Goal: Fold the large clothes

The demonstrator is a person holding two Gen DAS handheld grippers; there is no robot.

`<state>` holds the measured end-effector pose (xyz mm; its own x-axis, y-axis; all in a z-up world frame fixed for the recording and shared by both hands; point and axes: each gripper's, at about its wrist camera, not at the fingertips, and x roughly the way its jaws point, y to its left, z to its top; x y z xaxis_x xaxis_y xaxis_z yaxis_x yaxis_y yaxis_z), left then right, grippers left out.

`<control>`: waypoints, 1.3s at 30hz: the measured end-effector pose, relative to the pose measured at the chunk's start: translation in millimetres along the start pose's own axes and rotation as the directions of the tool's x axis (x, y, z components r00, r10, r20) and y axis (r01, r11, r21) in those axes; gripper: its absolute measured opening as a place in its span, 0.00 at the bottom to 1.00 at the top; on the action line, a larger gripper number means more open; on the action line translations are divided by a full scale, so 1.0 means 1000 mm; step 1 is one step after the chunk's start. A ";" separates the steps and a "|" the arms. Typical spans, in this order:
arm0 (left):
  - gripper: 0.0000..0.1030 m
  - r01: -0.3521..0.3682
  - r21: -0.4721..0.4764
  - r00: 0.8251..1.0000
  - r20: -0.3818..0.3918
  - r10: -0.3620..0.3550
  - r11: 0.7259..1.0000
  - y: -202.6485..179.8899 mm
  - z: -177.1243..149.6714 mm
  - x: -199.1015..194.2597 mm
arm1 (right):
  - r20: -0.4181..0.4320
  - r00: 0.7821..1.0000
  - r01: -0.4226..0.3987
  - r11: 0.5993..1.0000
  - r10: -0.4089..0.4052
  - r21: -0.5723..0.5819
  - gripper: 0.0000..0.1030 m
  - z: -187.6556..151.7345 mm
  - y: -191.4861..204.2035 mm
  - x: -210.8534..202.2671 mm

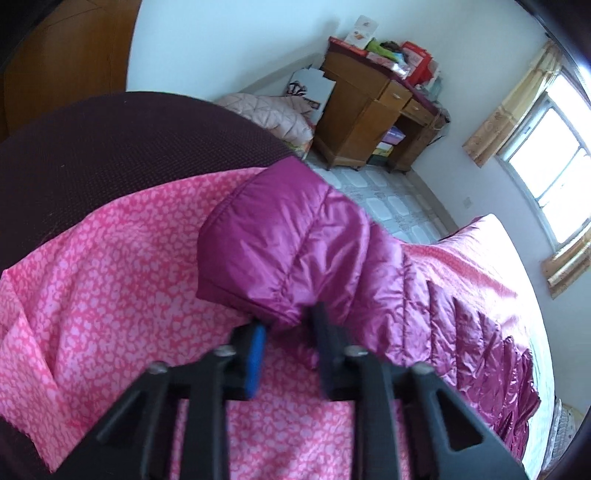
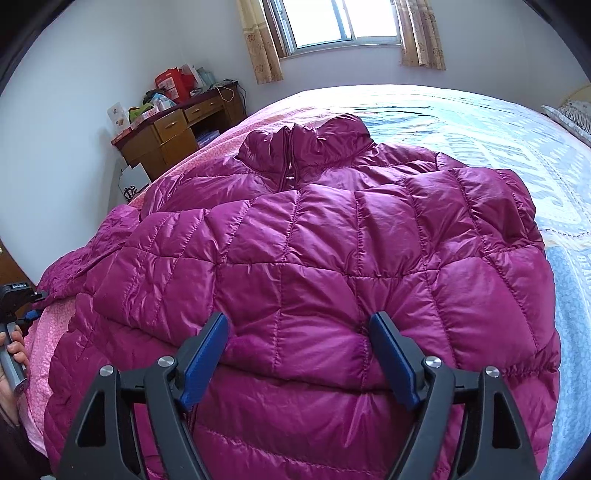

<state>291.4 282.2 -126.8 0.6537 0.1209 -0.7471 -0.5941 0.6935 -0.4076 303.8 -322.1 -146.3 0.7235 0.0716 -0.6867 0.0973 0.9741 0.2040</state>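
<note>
A magenta quilted puffer jacket [image 2: 332, 251] lies on the bed with its collar toward the window. One sleeve is folded across its front. My right gripper [image 2: 301, 325] is open, its blue-padded jaws apart over the folded sleeve's cuff end near the hem, touching nothing that I can tell. My left gripper [image 1: 286, 319] is shut on the cuff of the other sleeve [image 1: 280, 251] and holds it lifted above the pink floral sheet [image 1: 110, 295]. The left gripper also shows at the left edge of the right wrist view [image 2: 22, 295], held in a hand.
The bed has a pale blue patterned quilt [image 2: 498, 147] on the right side. A wooden desk [image 1: 373, 118] with boxes stands by the wall. A dark maroon cover [image 1: 110, 147] and a pink quilted bundle [image 1: 273, 114] lie beyond. A curtained window [image 2: 343, 22] faces the bed.
</note>
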 end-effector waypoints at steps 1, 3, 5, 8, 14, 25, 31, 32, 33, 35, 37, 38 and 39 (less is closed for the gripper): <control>0.14 0.003 0.005 1.000 0.003 -0.003 1.000 -0.001 0.001 0.000 | 0.000 1.000 0.000 1.000 0.000 0.000 0.77 0.000 0.000 0.000; 0.10 -0.006 0.032 1.000 0.023 0.006 0.999 -0.007 0.001 -0.003 | 0.000 1.000 0.001 1.000 -0.001 0.000 0.78 0.000 0.000 0.000; 0.09 -0.018 0.061 0.998 0.059 0.015 0.998 -0.015 0.002 -0.010 | 0.000 1.000 0.001 1.000 -0.001 -0.001 0.78 0.000 0.000 0.000; 0.08 -0.019 0.153 0.987 0.160 -0.005 0.988 -0.040 -0.001 -0.036 | 0.000 1.000 -0.001 1.000 0.001 0.001 0.78 0.000 0.000 -0.001; 0.08 0.056 0.432 0.930 0.305 -0.204 0.900 -0.120 -0.036 -0.102 | 0.020 0.999 -0.043 0.998 0.042 0.042 0.78 -0.001 -0.008 -0.003; 0.08 0.241 0.811 0.824 0.120 -0.554 0.534 -0.250 -0.177 -0.154 | 0.064 0.993 -0.109 0.986 0.102 0.130 0.78 -0.002 -0.024 -0.009; 0.09 0.276 0.879 0.835 -0.018 -0.550 0.389 -0.277 -0.243 -0.142 | 0.130 0.975 -0.208 0.945 0.180 0.251 0.78 -0.006 -0.050 -0.013; 0.10 0.288 0.879 0.841 -0.043 -0.539 0.380 -0.275 -0.248 -0.141 | 0.135 0.973 -0.215 0.942 0.185 0.258 0.78 -0.007 -0.051 -0.014; 0.12 0.309 0.875 0.848 -0.076 -0.524 0.373 -0.272 -0.252 -0.137 | 0.136 0.973 -0.217 0.941 0.187 0.260 0.78 -0.006 -0.051 -0.014; 0.16 0.321 0.867 0.856 -0.094 -0.508 0.380 -0.263 -0.258 -0.134 | 0.134 0.974 -0.215 0.942 0.185 0.258 0.78 -0.005 -0.051 -0.013; 0.16 0.330 0.850 0.860 -0.091 -0.502 0.411 -0.254 -0.253 -0.134 | 0.128 0.976 -0.205 0.946 0.177 0.250 0.78 -0.004 -0.050 -0.012; 0.16 0.332 0.839 0.865 -0.088 -0.495 0.431 -0.247 -0.248 -0.135 | 0.129 0.975 -0.208 0.945 0.180 0.253 0.78 -0.004 -0.050 -0.012; 0.17 0.335 0.822 0.870 -0.081 -0.487 0.461 -0.239 -0.236 -0.135 | 0.131 0.974 -0.215 0.942 0.186 0.257 0.78 -0.004 -0.052 -0.012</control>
<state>234.0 -67.4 -52.7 0.8195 -0.2903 -0.4941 0.3302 0.9439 -0.0069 287.0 -372.3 -151.7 0.8123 0.2227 -0.5390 0.1122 0.8473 0.5191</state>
